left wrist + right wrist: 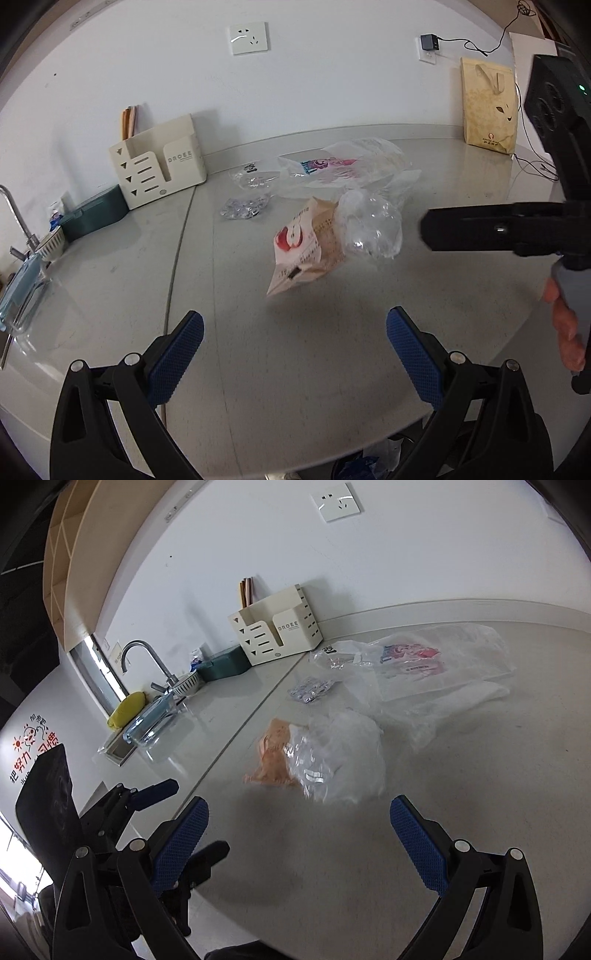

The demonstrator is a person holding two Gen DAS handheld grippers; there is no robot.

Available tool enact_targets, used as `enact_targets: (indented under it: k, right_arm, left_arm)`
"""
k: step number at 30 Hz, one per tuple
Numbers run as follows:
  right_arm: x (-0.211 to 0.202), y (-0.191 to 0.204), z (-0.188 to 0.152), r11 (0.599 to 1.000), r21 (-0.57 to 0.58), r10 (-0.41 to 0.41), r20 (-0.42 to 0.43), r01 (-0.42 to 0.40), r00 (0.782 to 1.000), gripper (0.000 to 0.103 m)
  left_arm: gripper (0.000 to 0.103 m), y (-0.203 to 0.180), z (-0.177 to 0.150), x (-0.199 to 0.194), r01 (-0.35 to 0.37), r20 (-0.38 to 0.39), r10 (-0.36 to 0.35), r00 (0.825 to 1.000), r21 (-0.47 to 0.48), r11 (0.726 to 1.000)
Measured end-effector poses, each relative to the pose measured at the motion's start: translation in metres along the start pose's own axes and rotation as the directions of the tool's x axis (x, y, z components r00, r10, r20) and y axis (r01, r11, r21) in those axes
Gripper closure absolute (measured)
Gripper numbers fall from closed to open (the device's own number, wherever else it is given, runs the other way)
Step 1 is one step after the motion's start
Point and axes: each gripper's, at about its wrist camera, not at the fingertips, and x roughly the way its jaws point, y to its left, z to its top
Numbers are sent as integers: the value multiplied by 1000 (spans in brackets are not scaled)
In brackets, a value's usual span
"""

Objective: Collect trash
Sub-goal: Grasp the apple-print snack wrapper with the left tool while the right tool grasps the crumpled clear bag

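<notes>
Countertop (332, 350), paper bag (487, 107) left view only, faucet (147, 657) right

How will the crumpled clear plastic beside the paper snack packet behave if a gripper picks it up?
The crumpled clear plastic is thin, wrinkled film, so it probably weighs very little and will flop and deform instead of holding its shape. Its glossy surface may slip between the pads. It touches the paper snack packet, which might be dragged along.

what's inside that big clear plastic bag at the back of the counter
A pink and blue printed packet shows through the big clear plastic bag. Anything beneath that packet is covered.
</notes>
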Motion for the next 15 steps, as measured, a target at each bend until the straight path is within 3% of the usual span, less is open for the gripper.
enact_targets:
  k: [4, 13, 14, 15]
  right_arm:
    - [24, -3, 17, 999, -33, -34, -30, 33, 999, 4]
    - [67, -18, 38, 1000, -5, -17, -115, 16, 993, 5]
    - [69, -19, 38, 1000, -3, -12, -115, 12, 993, 7]
    - [71, -20, 39, 1000, -4, -6, -114, 6, 993, 21]
  left_arm:
    - [4, 0, 12, 16, 9, -21, -9, 1000, 44, 999]
    - [4, 5, 16, 35, 28, -66, -24, 998, 68, 997]
    - [4, 6, 18, 37, 28, -68, -24, 997, 68, 997]
    - [4, 7, 19, 39, 35, -73, -30, 997, 68, 997]
